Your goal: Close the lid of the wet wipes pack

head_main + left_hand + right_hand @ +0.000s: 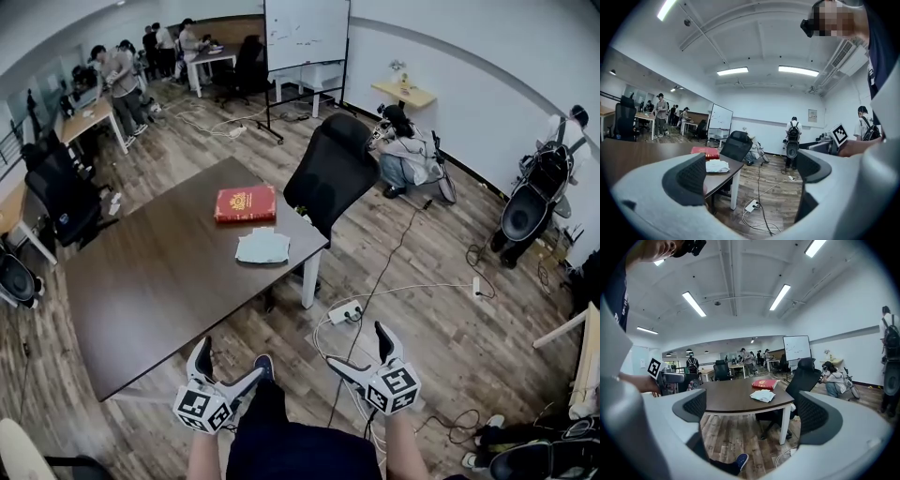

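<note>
A pale, flat wet wipes pack (pixel 262 246) lies on the dark brown table (pixel 159 281) near its right end, just in front of a red book (pixel 246 203). The pack also shows far off in the left gripper view (pixel 716 165) and the right gripper view (pixel 763 395). Whether its lid stands open is too small to tell. My left gripper (pixel 229 367) is low at the near side, off the table's front corner, open and empty. My right gripper (pixel 361 347) hangs over the floor to the right, open and empty. Both are well short of the pack.
A black office chair (pixel 333 173) stands at the table's right end. A power strip (pixel 345 313) and cables lie on the wooden floor near my right gripper. A person crouches by the far wall (pixel 409 155). More people, desks and a whiteboard (pixel 306 33) are at the back.
</note>
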Demonstrator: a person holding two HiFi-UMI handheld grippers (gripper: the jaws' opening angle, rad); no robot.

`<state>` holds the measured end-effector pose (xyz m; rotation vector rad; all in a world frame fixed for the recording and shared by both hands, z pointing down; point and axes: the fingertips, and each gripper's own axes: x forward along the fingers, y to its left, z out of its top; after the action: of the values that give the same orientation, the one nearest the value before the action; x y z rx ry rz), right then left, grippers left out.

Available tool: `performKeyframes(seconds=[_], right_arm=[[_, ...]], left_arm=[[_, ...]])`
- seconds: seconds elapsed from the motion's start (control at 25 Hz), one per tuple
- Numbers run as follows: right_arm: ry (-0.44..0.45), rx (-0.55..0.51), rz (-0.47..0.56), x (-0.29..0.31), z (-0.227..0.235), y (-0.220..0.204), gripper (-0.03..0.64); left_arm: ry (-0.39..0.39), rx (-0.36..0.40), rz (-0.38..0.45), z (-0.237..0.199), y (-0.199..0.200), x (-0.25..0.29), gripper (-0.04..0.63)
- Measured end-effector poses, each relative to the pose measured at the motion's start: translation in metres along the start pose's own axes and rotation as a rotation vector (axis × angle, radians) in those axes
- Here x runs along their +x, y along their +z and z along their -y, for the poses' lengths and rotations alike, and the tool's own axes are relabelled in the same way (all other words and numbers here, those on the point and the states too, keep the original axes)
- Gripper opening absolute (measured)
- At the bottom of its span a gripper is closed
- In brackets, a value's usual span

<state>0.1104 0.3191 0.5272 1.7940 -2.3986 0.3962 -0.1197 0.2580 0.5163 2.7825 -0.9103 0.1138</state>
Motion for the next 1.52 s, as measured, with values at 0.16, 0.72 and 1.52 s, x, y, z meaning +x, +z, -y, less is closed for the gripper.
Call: performKeyframes(seconds=[0.16, 0.72, 1.52], right_arm=[[-0.005, 0.007, -0.014, 0.030, 0.011, 0.005, 0.603], [-0.002, 0.020, -0.031, 0.167, 0.039, 0.064, 0.600], [-0.139, 0.058, -0.007, 0.281, 0.080, 0.110, 0.598]], left_arm=[[-0.002, -0.007, -0.015, -0.026, 0.001, 0.019, 0.591], [-0.034, -0.010, -0.034, -0.141, 0.045, 0.108, 0.584], [-0.228, 0.009, -0.111, -0.225, 0.070, 0.205, 0.584]])
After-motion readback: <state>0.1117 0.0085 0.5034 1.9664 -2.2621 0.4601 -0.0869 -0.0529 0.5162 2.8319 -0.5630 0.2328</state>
